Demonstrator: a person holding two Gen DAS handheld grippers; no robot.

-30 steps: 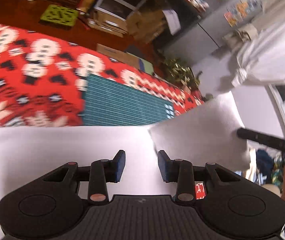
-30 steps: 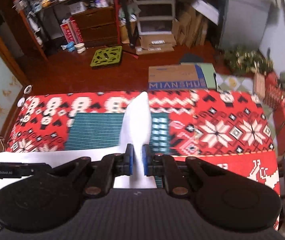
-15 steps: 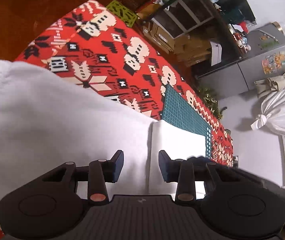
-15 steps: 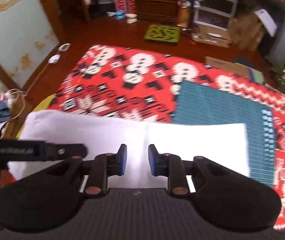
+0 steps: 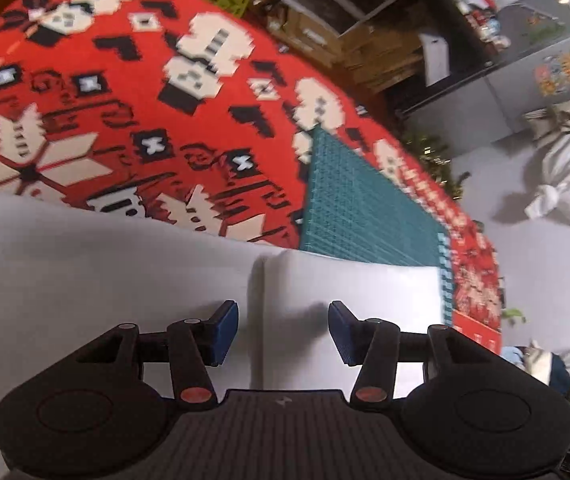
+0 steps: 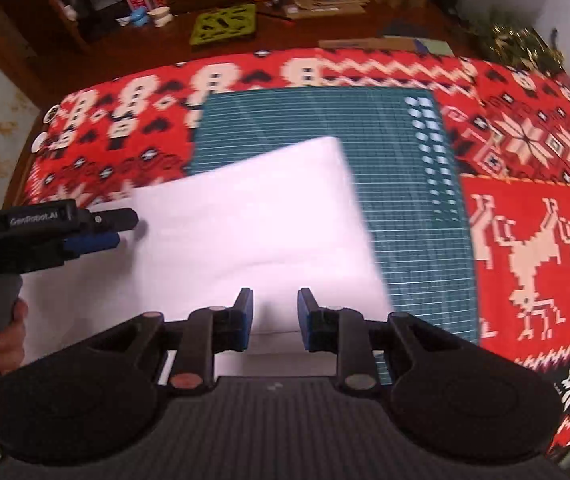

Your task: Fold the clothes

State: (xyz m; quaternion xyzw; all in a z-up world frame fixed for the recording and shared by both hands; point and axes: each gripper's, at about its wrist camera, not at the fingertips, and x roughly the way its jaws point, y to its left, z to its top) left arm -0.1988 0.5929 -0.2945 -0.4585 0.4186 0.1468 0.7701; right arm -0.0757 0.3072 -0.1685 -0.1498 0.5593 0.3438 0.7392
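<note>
Where the red patterned blanket [image 6: 525, 240] covers the work surface, it forms the largest element in both views and carries a white and black knitted-style motif. On top of it lies a teal cutting mat [image 6: 405, 160] with a pale grid, partly covered by the garment. The white garment [image 6: 253, 232] lies across the near part of the mat and the blanket; in the left wrist view [image 5: 345, 288] a folded panel lies on its right portion, with a vertical fold edge between the two fingertips. The left gripper [image 5: 284, 330] is above the garment with its jaws opening; the blue pads [image 5: 223, 332] stand clear of the cloth on both sides, and nothing is clamped between them. Seen from the right wrist camera, this same gripper [image 6: 113, 232] enters from the left edge over the garment, carried by a hand [image 6: 9, 336] on its handle. The right gripper [image 6: 275, 318] is over the near edge of the folded panel, jaws parted by a moderate gap; white cloth is visible in the gap, but the pads do not press on it. Beyond the blanket, a green perforated mat [image 6: 223, 24] lies on the dark wooden floor.
</note>
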